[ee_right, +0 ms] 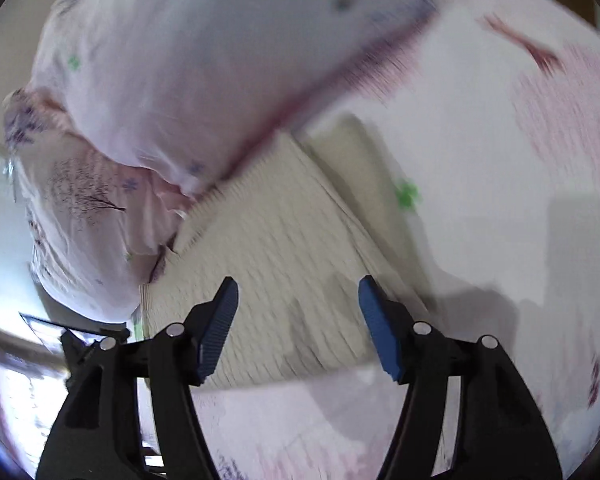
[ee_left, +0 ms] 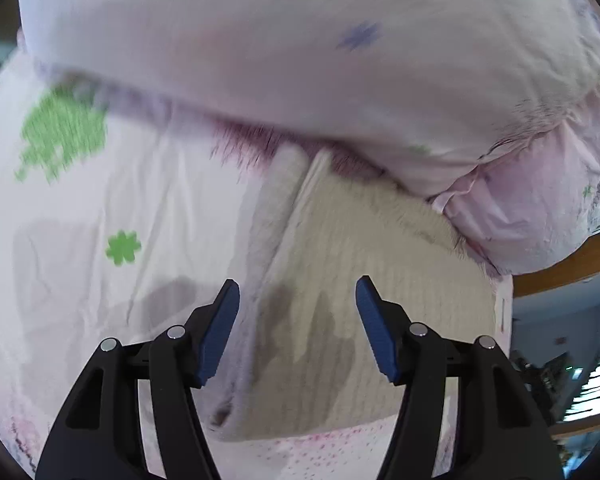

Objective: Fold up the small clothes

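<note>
A cream ribbed knit garment (ee_left: pixel 364 280) lies folded flat on a white bed sheet with green flower prints (ee_left: pixel 100 200). It also shows in the right wrist view (ee_right: pixel 284 264). Its far edge is tucked under a pale pink pillow (ee_left: pixel 300 60). My left gripper (ee_left: pixel 298 300) is open and empty, just above the garment's near part. My right gripper (ee_right: pixel 298 300) is open and empty, above the garment's near edge. Both views are blurred.
The pink pillow (ee_right: pixel 180 72) bulges over the garment's far side. A wooden bed frame (ee_left: pixel 572 256) shows at the right of the left wrist view, with room clutter beyond. The sheet (ee_right: pixel 500 200) spreads to the right of the garment.
</note>
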A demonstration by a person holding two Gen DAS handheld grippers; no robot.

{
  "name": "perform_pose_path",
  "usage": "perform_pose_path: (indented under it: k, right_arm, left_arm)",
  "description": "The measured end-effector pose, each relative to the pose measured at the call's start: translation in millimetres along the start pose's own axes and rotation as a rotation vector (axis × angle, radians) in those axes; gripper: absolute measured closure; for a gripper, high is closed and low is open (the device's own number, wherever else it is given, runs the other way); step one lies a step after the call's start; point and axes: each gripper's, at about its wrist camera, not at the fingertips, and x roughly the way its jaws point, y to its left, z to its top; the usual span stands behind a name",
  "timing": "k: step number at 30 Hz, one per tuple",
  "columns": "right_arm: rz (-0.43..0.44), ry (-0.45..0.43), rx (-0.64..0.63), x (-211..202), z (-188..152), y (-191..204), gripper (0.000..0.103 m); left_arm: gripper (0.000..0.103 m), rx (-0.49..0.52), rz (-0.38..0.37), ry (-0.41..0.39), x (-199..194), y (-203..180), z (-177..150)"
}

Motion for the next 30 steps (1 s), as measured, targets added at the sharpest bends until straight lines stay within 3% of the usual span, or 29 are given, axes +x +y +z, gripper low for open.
perform_pose_path:
  k: [7,10,11,13,14,17,21,24,28,30]
  right_arm:
    - [-0.013,0.007,-0.015,-1.7,-16.1,-2.7,0.041]
    - [-0.008,0.019,-0.044,-1.5,-20.6,2.9,0.040]
    - [-0.004,0.025,-0.047,-1.1,-22.3,3.6,0.040]
    - [0.020,0.040,-0.031,1.1,-25.5,-0.2,0.040]
    - [0.026,0.042,-0.024,-0.4,-26.0,-3.5,0.040]
    - [0.031,0.043,-0.009,-3.7,-28.8,-12.3,0.040]
    - [0.028,0.025,0.003,-18.6,-28.3,-28.9,0.040]
    - [0.033,-0.021,0.026,-38.4,-25.4,-43.3,0.040]
    - [0.031,-0.070,0.060,-58.8,-16.6,-61.4,0.040]
    - [0.013,-0.082,0.071,-64.8,-9.4,-68.0,0.040]
  left_arm:
    - [0.042,-0.002,-0.084,0.101,39.0,16.3,5.7]
    - [0.044,-0.005,-0.120,0.078,46.3,14.9,4.4]
    - [0.062,-0.021,-0.131,0.060,46.8,16.0,4.4]
    - [0.079,-0.088,-0.152,0.070,50.9,22.3,4.0]
    - [0.085,-0.117,-0.174,0.064,50.6,24.7,2.1]
    - [0.088,-0.098,-0.219,0.052,39.7,9.3,-1.5]
    - [0.089,-0.011,-0.352,0.046,16.5,-52.1,-4.4]
    - [0.089,0.061,-0.482,0.085,16.4,-127.8,-11.0]
    - [0.087,0.063,-0.642,0.206,68.6,-244.0,-38.6]
    - [0.078,0.008,-0.693,0.300,106.2,-278.4,-50.0]
